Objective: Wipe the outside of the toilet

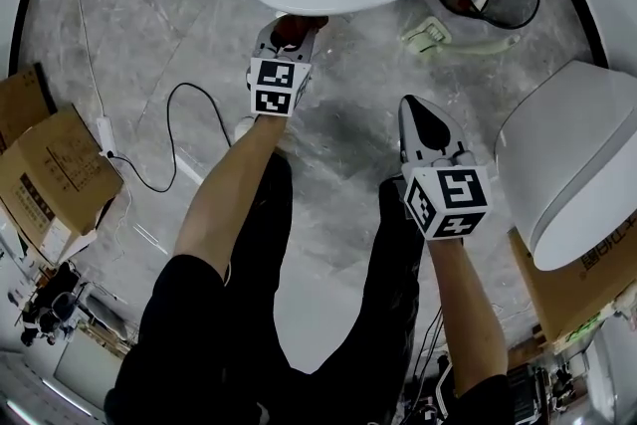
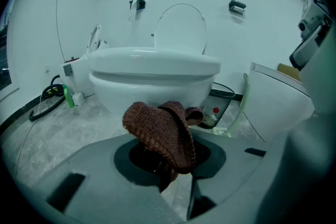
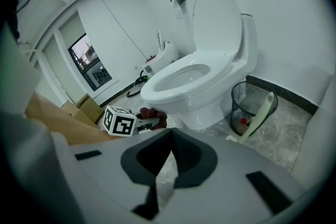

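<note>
Brown knitted cloth (image 2: 163, 136) was clamped between the jaws of the left gripper (image 1: 291, 33), close under the front of the white toilet (image 2: 152, 68). The right gripper (image 1: 414, 114) had its jaws together, holding nothing, apart from the toilet.

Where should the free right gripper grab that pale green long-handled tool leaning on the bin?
Grip the pale green tool by its slim handle near the upper end, jaws across it, coming from the open floor side, away from the wire bin it leans on. Its broad head rests on the floor and looks too wide.
</note>
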Demonstrator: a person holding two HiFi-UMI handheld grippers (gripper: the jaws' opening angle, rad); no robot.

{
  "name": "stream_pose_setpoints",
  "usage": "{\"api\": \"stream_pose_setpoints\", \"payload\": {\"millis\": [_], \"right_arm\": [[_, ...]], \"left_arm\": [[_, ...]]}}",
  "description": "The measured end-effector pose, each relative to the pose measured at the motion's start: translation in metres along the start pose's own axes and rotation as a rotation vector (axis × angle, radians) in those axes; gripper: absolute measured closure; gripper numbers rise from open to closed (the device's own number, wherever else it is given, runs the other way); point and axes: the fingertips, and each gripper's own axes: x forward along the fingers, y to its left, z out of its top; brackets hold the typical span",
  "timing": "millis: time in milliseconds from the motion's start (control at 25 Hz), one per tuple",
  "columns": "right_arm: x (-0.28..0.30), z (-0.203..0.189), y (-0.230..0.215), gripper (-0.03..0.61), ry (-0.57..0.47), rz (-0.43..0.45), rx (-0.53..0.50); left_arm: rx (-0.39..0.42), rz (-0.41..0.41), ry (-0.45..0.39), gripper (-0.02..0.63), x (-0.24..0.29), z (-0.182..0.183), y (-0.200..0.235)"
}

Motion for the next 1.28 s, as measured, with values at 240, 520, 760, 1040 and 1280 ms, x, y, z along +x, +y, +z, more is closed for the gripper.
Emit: {"api": "stream_pose_setpoints", "payload": {"millis": [240,520,760,1040,1280], "right_arm": [[0.016,0.009,0.032,0.577,0.002,0.003,-0.002],[0.030,0.031,0.063,0.577,-0.004,-0.014,-0.027],[0.027,0.050,0.103,0.577,-0.004,-0.044,-0.028],[0.005,0.102,0.170,0.577,-0.022,-0.071,-0.059],[-0.021,0.153,0.226,0.577,-0.056,-0.103,-0.063]], "left_arm": [[0.015,0.030,0.017,0.506,-0.018,0.005,0.047],[-0.024,0.017,-0.030,0.502,-0.042,0.014,0.076],[-0.050,0.020,-0.006,0.502,-0.109,0.019,0.111],[0.031,-0.047,-0.031,0.502,-0.200,0.073,0.134],[0.051,-0.126,-0.086,0.500,-0.263,0.149,0.140]]}}
